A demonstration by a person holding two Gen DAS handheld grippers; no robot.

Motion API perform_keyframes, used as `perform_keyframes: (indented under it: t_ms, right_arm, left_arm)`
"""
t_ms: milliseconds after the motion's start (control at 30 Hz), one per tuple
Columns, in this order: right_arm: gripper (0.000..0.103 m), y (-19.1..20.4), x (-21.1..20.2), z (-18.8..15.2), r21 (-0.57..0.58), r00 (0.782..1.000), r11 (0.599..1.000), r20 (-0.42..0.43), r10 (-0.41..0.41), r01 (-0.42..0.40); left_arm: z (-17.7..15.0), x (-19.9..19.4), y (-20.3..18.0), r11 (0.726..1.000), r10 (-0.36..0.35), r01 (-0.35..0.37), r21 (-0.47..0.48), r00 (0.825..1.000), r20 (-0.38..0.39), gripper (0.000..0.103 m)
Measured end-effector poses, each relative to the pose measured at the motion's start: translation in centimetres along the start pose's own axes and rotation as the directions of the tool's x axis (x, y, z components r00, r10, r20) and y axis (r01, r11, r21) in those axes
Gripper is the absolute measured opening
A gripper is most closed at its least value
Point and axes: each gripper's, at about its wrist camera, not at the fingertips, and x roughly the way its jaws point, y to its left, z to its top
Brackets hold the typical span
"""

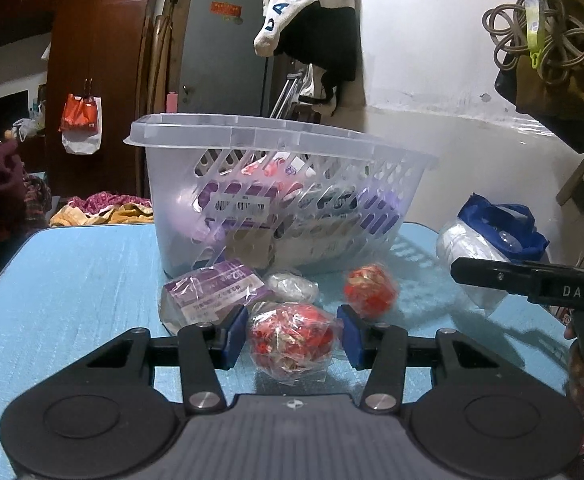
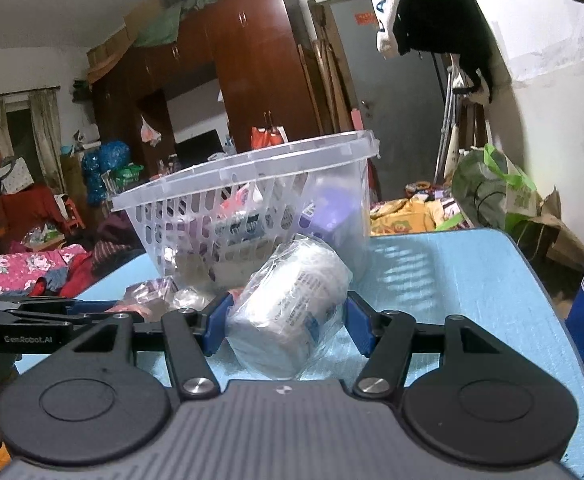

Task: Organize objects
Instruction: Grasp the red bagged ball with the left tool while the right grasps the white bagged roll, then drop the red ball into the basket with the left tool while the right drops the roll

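In the left wrist view my left gripper [image 1: 293, 338] is shut on a red sweet packet [image 1: 292, 344] in clear wrap, low over the light-blue table [image 1: 72, 280]. Beyond it lie a purple wrapped box [image 1: 212, 288], a small white packet [image 1: 292, 286] and a second red packet [image 1: 369, 290], in front of the clear slotted basket [image 1: 284, 140], which holds purple boxes and other packs. In the right wrist view my right gripper [image 2: 288, 320] is shut on a white bundle in a clear bag [image 2: 292, 304], close to the basket [image 2: 252, 164].
A blue bag [image 1: 503, 220] stands at the table's right side, near the wall. Clothes [image 1: 311, 20] and a coil of cable [image 1: 543, 40] hang above. The table's far edge runs just behind the basket, with cluttered floor beyond.
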Motion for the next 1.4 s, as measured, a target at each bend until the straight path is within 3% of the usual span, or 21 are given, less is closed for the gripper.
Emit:
perform_keyframes:
  t_ms: [700, 900, 1000, 1100, 1167, 1267, 1400]
  right_arm:
    - [0.063, 0.6, -0.7, -0.3, -0.042, 0.996, 0.998, 0.071, 0.046, -0.044]
    - [0.063, 1.4, -1.9, -0.3, -0.067, 0.989, 0.995, 0.123, 0.076, -0.068]
    - [0.063, 2.4, -2.7, 1.2, -0.065, 0.980, 0.989, 0.141, 0.140, -0.131]
    - [0.063, 4.7, -3.1, 4.5, -0.140, 0.973, 0.986, 0.200, 0.118, -0.090]
    - [0.063, 6.1, -2.3, 7.1, -0.190, 0.969, 0.980, 0.223, 0.106, -0.064]
    - [0.063, 7.7, 0.5, 10.4, -0.282, 0.974, 0.959, 0.226, 0.024, 0.042]
    - [0.063, 7.2, 5.8, 12.4, -0.291, 0.987, 0.947, 0.130, -0.098, 0.133]
  left_arm:
    - [-0.2, -0.5, -0.2, 1.000, 0.006, -0.006, 0.018, 1.000, 0.029, 0.053]
    - [-0.1, -1.8, 0.0, 1.000, 0.007, -0.008, 0.012, 0.996, 0.092, 0.053]
    - [1.8, -3.1, 0.5, 0.999, -0.036, 0.039, -0.016, 0.990, 0.133, 0.053]
    - [5.5, -4.6, 0.3, 0.999, -0.034, 0.034, 0.004, 0.976, 0.216, 0.053]
    - [8.4, -4.2, 0.4, 1.000, -0.007, 0.006, 0.002, 0.973, 0.231, 0.053]
    - [12.5, -1.8, 1.6, 0.998, 0.036, -0.025, -0.056, 0.978, 0.206, 0.053]
    - [14.7, 2.5, 3.5, 0.993, 0.040, -0.024, -0.115, 0.990, 0.139, 0.053]
